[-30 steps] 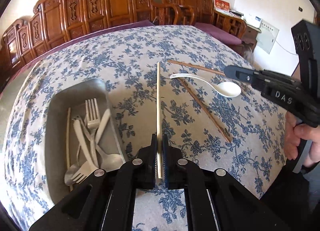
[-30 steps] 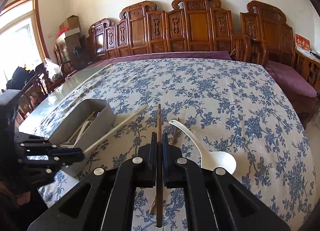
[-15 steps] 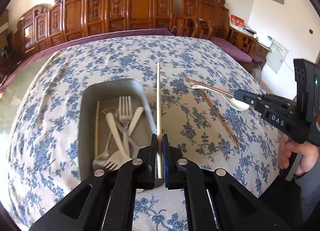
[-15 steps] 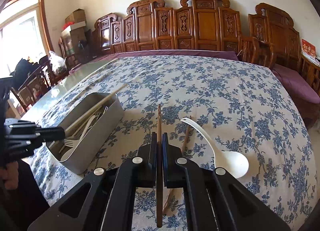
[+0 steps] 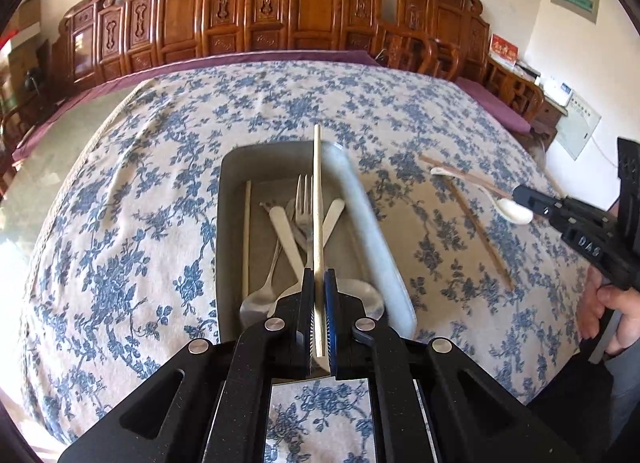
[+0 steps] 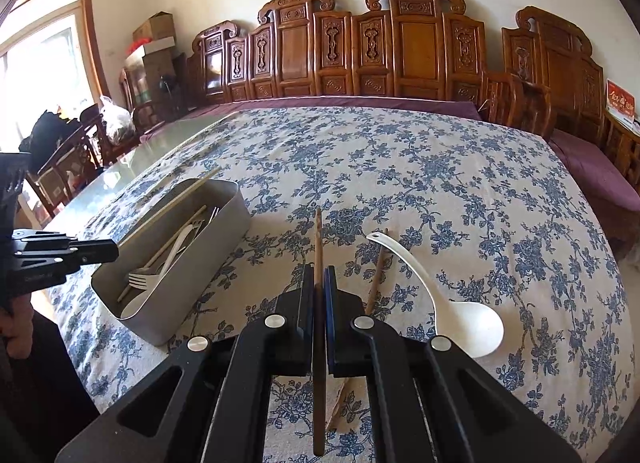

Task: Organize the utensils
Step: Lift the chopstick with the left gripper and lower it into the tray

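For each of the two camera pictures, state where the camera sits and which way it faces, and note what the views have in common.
Left wrist: sits on the left gripper, looking forward and down over the grey rectangular metal tray of forks and spoons; its fingers pinch a pale wooden chopstick; the right gripper and the hand holding it show at right.
Right wrist: sits on the right gripper, facing across the blue floral tablecloth; it pinches a dark brown chopstick; the left gripper shows at left.
Shared: tray, white ceramic soup spoon, carved wooden chairs.
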